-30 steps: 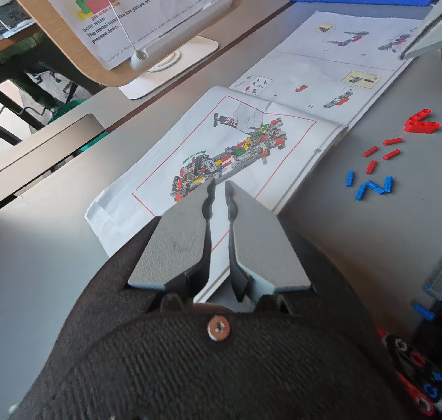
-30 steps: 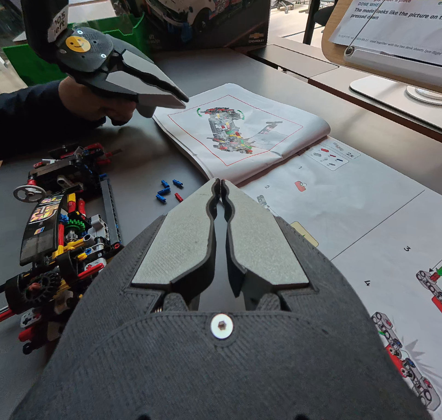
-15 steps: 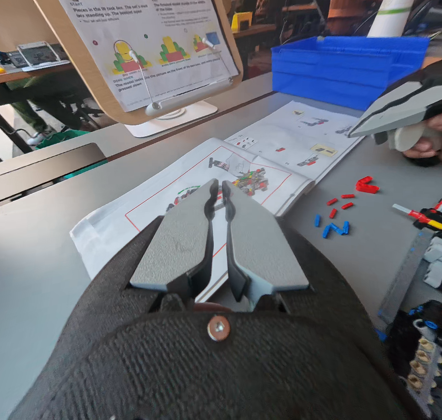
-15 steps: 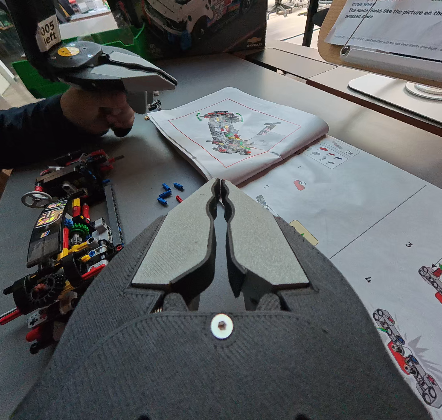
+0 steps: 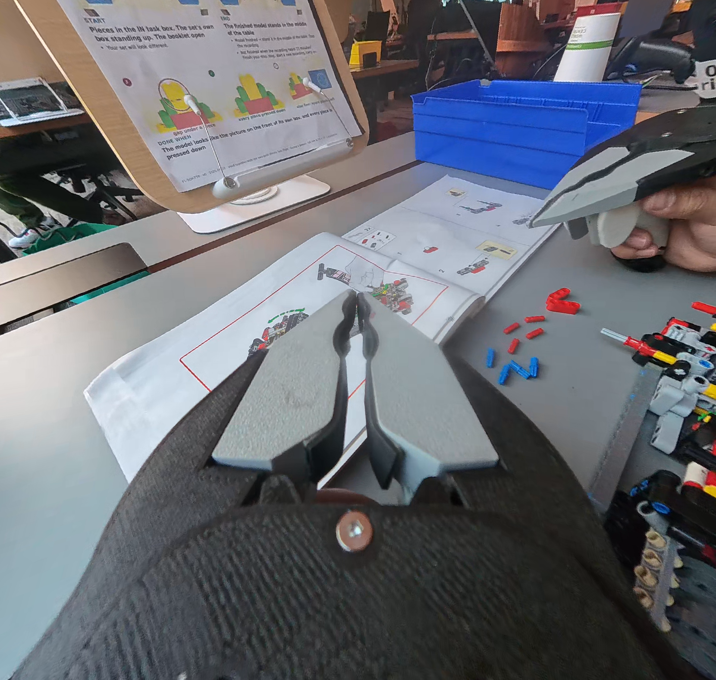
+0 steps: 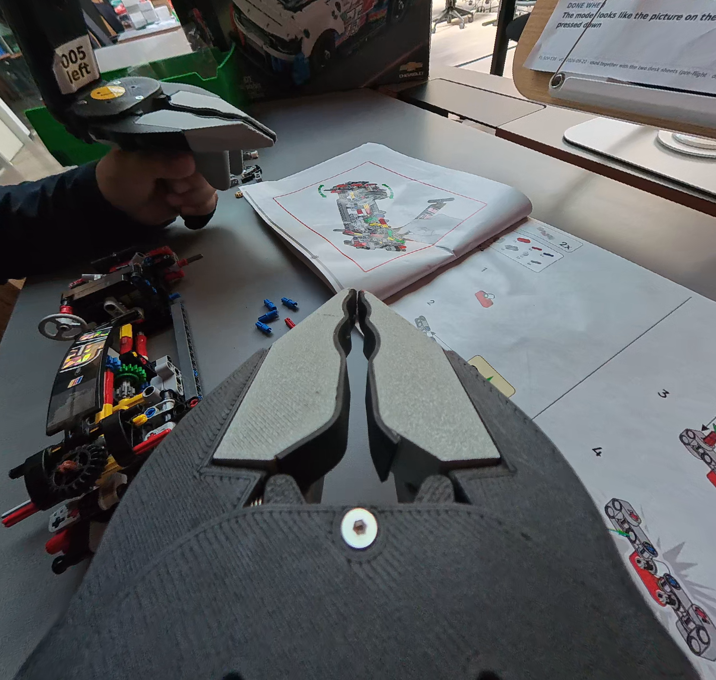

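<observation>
Left gripper (image 5: 356, 298) is clenched, tips together with nothing between them, hovering over the near-left page of the open booklet (image 5: 240, 336) on the grey table (image 5: 58, 409). Right gripper (image 6: 356, 296) is also clenched on nothing, tips over the booklet's near edge where the two pages meet; in the left view it sits at far right, held in a hand (image 5: 682, 231), above the far-right page corner. Loose pins lie on the table just right of the booklet: blue pins (image 5: 515, 369) nearer, red pins (image 5: 523, 328) beyond them, and a red angled beam (image 5: 561, 302) farther still. The partly built car model (image 6: 104, 382) lies at the near right of the table in the left view, well apart from both grippers. Blue bin (image 5: 523, 127) stands at the far edge behind the booklet. A sheet stand (image 5: 186, 80) is far left on the next table. The set's box (image 6: 310, 22) stands upright at the table's far end in the right view, a green bin (image 6: 69, 134) beside it.
</observation>
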Available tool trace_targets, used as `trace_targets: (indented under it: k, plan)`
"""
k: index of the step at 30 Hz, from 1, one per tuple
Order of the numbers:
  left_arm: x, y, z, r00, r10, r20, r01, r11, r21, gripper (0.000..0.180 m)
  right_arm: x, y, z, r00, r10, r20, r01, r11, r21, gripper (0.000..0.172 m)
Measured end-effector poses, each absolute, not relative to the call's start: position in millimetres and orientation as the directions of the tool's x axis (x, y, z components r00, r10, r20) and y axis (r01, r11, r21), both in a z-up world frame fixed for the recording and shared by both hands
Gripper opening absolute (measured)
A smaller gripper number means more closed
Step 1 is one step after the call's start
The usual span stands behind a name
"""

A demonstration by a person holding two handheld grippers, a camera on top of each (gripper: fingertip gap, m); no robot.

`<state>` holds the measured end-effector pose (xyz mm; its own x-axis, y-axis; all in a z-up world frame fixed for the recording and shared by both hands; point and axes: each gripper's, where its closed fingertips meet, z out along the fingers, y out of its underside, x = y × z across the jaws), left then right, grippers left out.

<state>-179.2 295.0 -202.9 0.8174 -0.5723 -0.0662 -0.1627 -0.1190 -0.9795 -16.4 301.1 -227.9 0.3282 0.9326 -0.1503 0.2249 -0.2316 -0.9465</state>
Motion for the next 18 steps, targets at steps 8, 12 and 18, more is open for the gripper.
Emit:
trace_targets:
  k: [8, 12, 18]
  plan:
    - [-178, 295, -206, 0.814, -0.579, -0.05, -0.154, -0.133, -0.979, 0.0, 20, 332, -192, 0.522, 0.844, -0.125, 0.018, -0.158, -0.987, 0.006]
    - [-177, 295, -205, 0.812, -0.582, -0.05, -0.155, -0.131, -0.979, 0.0, 28, 337, -187, 0.535, 0.829, -0.161, -0.033, -0.17, -0.985, 0.009]
    - [-177, 295, -207, 0.811, -0.583, -0.051, -0.16, -0.136, -0.978, 0.0, 29, 334, -179, 0.54, 0.829, -0.144, -0.064, -0.131, -0.989, 0.007]
